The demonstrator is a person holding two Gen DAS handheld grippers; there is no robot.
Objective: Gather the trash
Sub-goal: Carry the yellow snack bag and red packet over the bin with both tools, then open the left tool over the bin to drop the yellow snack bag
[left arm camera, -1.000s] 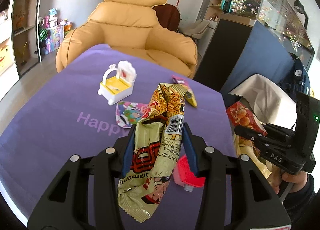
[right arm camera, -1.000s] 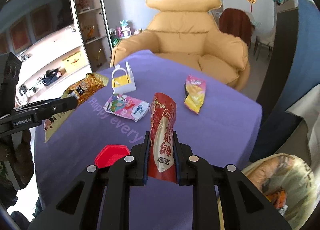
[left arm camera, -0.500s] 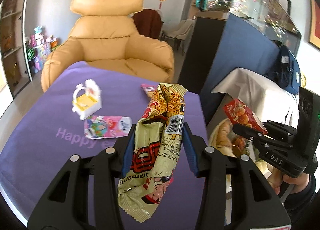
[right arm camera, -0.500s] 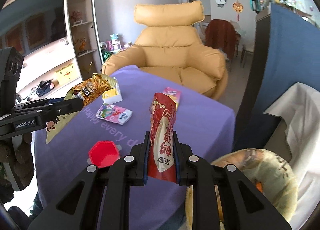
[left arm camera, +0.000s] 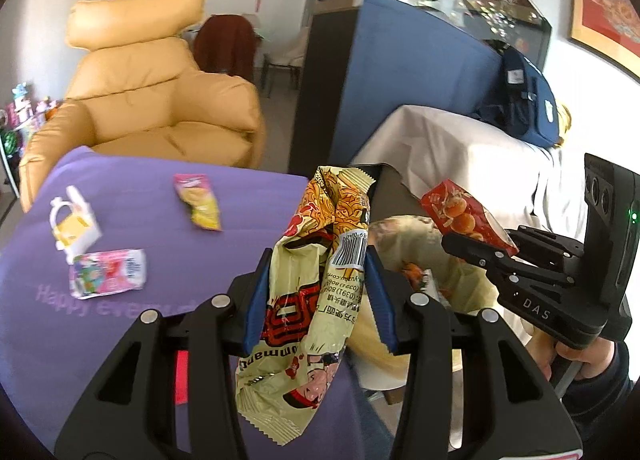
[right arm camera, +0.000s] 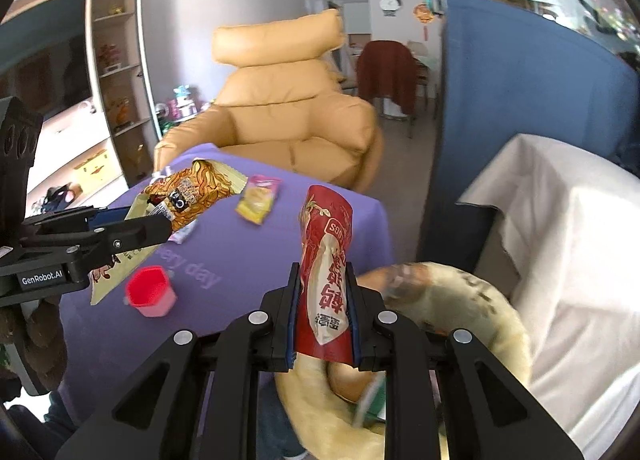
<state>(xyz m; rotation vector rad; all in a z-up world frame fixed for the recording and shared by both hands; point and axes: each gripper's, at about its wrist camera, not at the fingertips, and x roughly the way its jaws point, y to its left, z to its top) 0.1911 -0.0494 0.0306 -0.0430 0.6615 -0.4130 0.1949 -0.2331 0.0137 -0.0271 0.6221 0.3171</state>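
Both tongs are clamped on wrappers: the left tongs [left arm camera: 316,292] pinch a crumpled yellow noodle packet [left arm camera: 316,276], half-open around its bulk, and the right tongs [right arm camera: 322,296] squeeze a red snack wrapper [right arm camera: 326,260] nearly closed. Each hangs near the trash bag [right arm camera: 500,320], just right of the purple table [left arm camera: 120,320]. Released short of the bag's mouth, the light wrappers could flutter to the floor. A pink packet [left arm camera: 106,272] and a yellow packet [left arm camera: 198,202] lie uncollected on the table.
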